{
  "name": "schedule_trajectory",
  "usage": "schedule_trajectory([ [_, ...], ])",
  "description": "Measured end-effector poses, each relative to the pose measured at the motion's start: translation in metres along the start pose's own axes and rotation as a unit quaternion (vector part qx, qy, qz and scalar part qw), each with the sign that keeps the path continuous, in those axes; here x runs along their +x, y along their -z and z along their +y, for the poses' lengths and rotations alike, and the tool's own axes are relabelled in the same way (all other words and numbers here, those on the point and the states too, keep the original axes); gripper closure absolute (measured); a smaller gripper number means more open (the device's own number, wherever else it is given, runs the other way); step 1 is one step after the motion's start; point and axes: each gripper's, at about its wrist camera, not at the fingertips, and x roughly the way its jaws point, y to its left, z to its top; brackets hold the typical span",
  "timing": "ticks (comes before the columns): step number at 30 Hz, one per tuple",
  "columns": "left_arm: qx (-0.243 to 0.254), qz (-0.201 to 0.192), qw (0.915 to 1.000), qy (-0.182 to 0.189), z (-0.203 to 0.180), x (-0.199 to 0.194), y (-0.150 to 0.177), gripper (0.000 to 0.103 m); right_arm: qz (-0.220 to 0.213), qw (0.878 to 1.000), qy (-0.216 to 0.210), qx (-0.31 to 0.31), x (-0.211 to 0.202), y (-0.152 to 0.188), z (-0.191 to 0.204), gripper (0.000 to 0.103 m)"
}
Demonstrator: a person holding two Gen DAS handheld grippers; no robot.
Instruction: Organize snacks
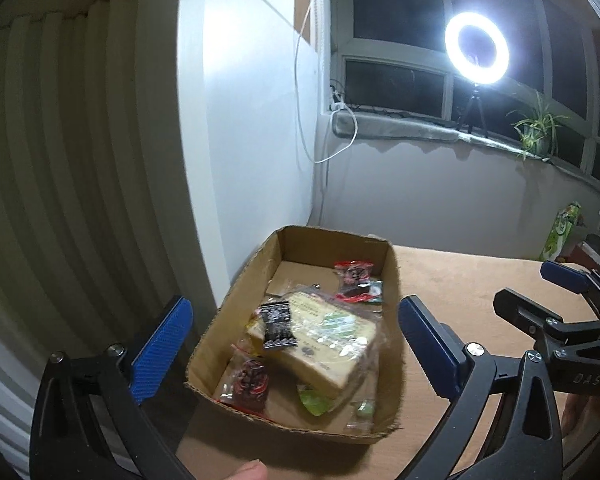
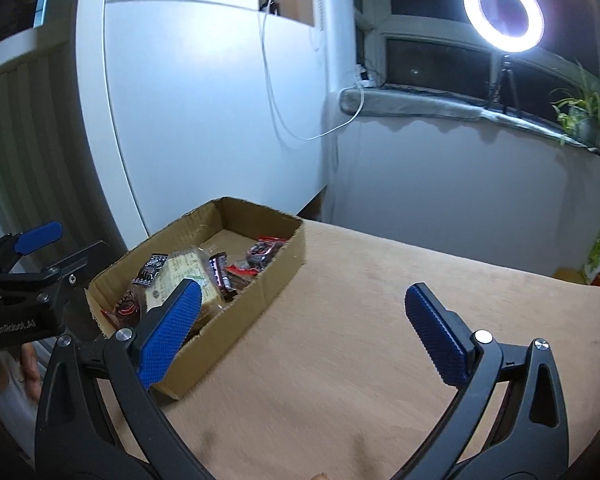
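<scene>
Your left hand-held gripper [image 1: 296, 344] hangs above the cardboard box [image 1: 236, 312] with its jaws spread wide and nothing between them; your right hand-held gripper [image 2: 304, 332] gapes just as empty over bare counter [image 2: 360, 320]. The snacks [image 1: 320, 332] lie heaped inside the box at the counter's left edge, gathered there so they stay contained.

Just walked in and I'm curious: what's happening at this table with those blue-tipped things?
A person is tidying snacks with a pair of hand-held tongs. The left tongs and right tongs both stand wide open and hold nothing. The cardboard box on the tan table already holds a wrapped bread loaf, a black packet on top of it and some red packets. The tabletop beside the box looks bare.
</scene>
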Motion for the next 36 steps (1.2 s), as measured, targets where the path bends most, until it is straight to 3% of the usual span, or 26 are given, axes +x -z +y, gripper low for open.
schedule_trajectory([
  [14, 0.004, 0.009, 0.9998, 0.019, -0.043, -0.005, 0.001, 0.001, 0.003, 0.996, 0.063, 0.065, -0.039, 0.030, -0.056, 0.000],
  [27, 0.042, 0.029, 0.9945, 0.091, -0.139, -0.007, 0.005, 0.001, -0.010, 0.981, 0.155, 0.115, -0.099, 0.052, -0.141, 0.000],
  [36, 0.083, 0.019, 0.9915, 0.098, -0.185, -0.023, 0.006, 0.001, -0.038, 0.978, 0.158, 0.132, -0.130, 0.052, -0.170, 0.000],
])
